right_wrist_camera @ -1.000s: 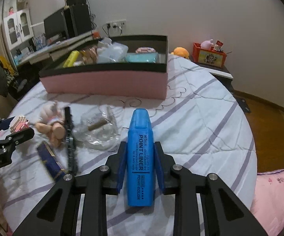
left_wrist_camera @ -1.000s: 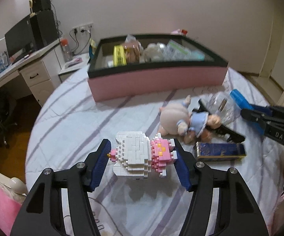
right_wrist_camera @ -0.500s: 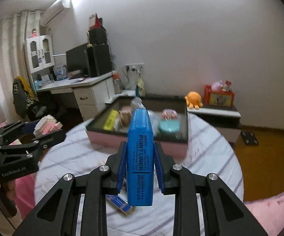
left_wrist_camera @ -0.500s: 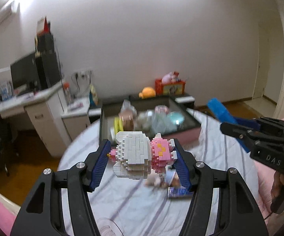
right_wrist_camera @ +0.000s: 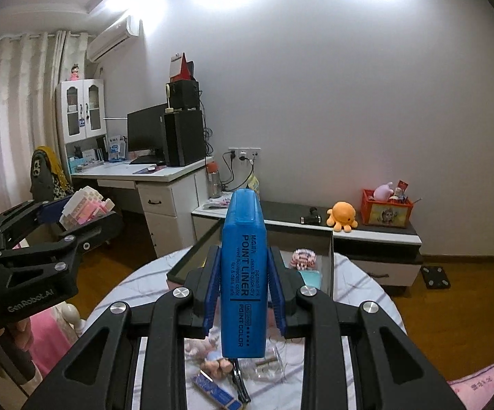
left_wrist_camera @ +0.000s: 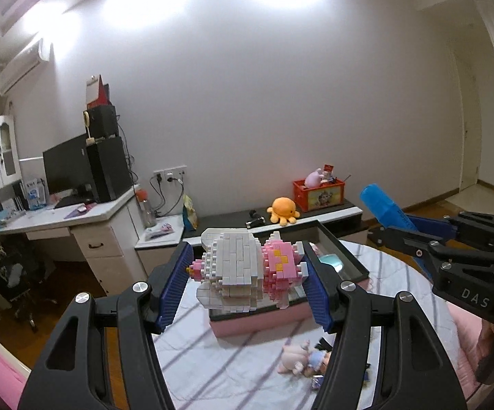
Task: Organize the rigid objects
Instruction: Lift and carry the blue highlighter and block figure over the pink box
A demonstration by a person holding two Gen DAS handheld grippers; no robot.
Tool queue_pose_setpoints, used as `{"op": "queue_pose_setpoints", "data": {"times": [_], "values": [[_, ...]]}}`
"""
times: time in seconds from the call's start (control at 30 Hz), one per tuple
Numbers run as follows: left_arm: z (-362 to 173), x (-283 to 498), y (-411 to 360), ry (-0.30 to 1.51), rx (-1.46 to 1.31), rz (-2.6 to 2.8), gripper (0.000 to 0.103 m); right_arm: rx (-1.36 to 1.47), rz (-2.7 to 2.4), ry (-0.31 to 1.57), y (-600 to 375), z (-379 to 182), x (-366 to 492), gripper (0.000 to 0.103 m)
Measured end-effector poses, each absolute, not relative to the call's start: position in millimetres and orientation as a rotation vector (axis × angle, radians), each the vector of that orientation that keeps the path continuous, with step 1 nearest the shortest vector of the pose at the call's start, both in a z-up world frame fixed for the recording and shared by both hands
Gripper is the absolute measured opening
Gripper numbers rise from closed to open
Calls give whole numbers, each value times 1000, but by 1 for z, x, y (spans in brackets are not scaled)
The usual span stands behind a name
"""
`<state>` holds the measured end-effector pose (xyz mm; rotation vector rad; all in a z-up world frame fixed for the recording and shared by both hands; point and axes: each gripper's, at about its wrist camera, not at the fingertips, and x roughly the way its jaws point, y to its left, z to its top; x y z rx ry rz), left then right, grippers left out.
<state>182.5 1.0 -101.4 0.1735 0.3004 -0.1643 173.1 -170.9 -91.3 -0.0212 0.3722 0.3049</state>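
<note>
My left gripper point(left_wrist_camera: 245, 282) is shut on a white and pink brick-built figure point(left_wrist_camera: 247, 270), held high above the bed. My right gripper point(right_wrist_camera: 245, 288) is shut on a blue Point Liner highlighter point(right_wrist_camera: 243, 273), also lifted; it shows at the right of the left wrist view point(left_wrist_camera: 388, 213). The left gripper with the figure shows at the left of the right wrist view point(right_wrist_camera: 82, 212). The pink storage box with a black rim point(left_wrist_camera: 346, 256) lies below and beyond both, holding several items.
On the striped bed cover point(left_wrist_camera: 219, 369) lie a small doll point(left_wrist_camera: 298, 362), a dark blue box point(right_wrist_camera: 217, 391) and a clear plastic packet point(right_wrist_camera: 267, 369). Beyond stand a desk point(right_wrist_camera: 164, 177) and a low cabinet with an orange octopus plush point(right_wrist_camera: 341, 215).
Both grippers rose well above the bed with their objects, and the views tilted up toward the wall. The box now sits lower and smaller in view.
</note>
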Motion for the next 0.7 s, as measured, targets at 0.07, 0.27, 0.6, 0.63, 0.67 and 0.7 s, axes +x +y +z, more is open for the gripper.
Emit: {"op": "queue_pose_setpoints", "data": {"times": [0.07, 0.27, 0.6, 0.63, 0.67, 0.7], "values": [[-100, 189, 1, 297, 179, -155, 63, -29, 311, 371, -169, -89, 179, 27], [-104, 218, -2, 314, 205, -137, 63, -51, 326, 390, -164, -91, 202, 27], [-143, 312, -11, 464, 227, -129, 63, -70, 334, 514, -158, -124, 277, 27], [-150, 322, -12, 486, 230, -131, 63, -71, 332, 534, -158, -129, 286, 27], [-159, 333, -14, 512, 232, -136, 63, -70, 332, 553, -157, -136, 294, 27], [-167, 342, -16, 537, 238, -136, 63, -68, 333, 578, -157, -143, 303, 27]]}}
